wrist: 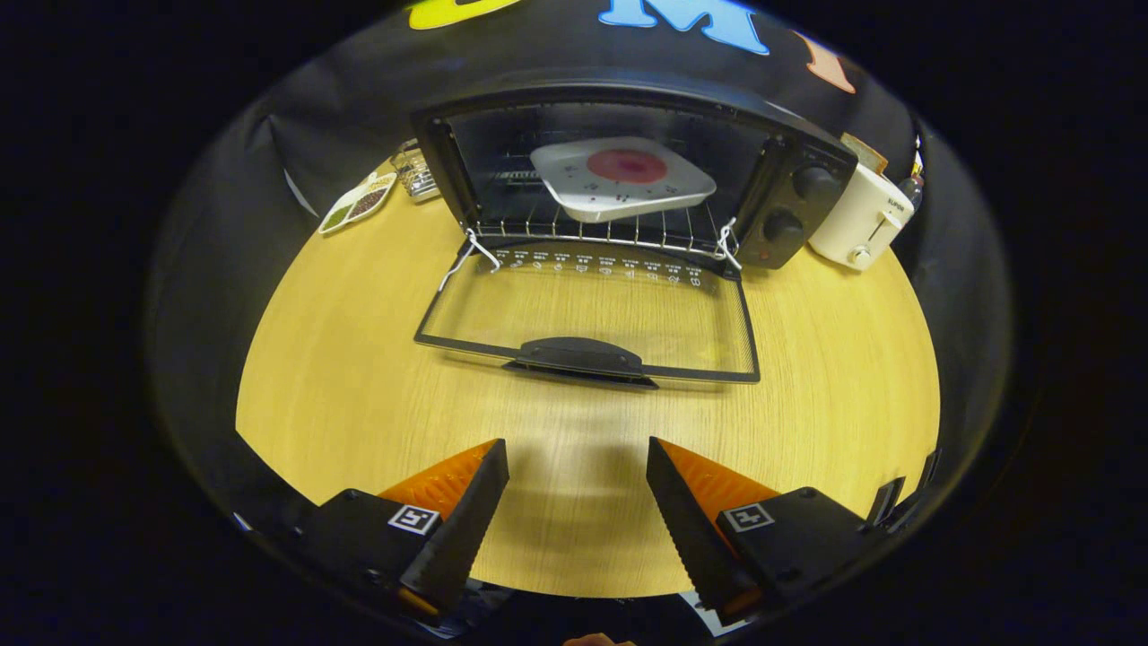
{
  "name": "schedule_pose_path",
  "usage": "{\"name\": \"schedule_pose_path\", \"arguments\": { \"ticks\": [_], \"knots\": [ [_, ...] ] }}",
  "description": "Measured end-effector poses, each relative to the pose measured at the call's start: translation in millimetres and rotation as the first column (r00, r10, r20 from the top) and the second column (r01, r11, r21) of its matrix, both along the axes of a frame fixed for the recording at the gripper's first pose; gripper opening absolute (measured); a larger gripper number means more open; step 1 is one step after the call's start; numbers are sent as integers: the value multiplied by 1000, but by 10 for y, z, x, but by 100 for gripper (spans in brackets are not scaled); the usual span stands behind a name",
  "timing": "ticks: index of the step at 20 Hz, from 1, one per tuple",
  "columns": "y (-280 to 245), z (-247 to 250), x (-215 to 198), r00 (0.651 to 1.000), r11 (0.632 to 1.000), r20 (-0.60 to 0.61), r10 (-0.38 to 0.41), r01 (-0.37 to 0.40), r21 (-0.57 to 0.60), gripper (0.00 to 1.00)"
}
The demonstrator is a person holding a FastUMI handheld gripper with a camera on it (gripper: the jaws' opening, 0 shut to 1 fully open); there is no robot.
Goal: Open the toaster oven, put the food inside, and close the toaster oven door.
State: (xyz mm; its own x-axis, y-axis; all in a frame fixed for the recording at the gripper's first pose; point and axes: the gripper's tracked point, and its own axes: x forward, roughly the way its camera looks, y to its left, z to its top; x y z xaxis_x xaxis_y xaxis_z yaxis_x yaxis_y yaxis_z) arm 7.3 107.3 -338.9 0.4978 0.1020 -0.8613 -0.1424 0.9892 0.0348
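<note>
Black toaster oven (628, 170), door (587, 314) of clear glass in a black frame with a black handle (581, 356) and a row of small white marks. Inside, a white plate (623, 179) bearing a red disc of food (628, 165). Pale wood-grain table (359, 377). At 2 o'clock from the oven, a cream toaster (863, 220); at 10 o'clock, a white dish (359, 204) of green and brown portions.

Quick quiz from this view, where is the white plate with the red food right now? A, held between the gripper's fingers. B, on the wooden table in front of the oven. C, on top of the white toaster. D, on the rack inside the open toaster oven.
D: the white plate rests on the rack inside the toaster oven, whose door lies folded down, while the gripper is open and holds nothing.
</note>
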Motion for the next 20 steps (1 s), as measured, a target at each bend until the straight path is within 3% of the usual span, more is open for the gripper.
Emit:
{"name": "schedule_pose_path", "arguments": {
  "ticks": [4,8,11,17,20],
  "knots": [
    [-7,-205,233,997,997,18,-80,80,20,99],
    [-63,-276,451,995,997,58,-79,80,-16,99],
    [-43,-360,471,994,994,35,-107,106,31,99],
    [-72,-173,477,993,1000,114,-21,21,-6,99],
    [-61,0,453,992,998,123,-34,26,64,99]
  ]
}}
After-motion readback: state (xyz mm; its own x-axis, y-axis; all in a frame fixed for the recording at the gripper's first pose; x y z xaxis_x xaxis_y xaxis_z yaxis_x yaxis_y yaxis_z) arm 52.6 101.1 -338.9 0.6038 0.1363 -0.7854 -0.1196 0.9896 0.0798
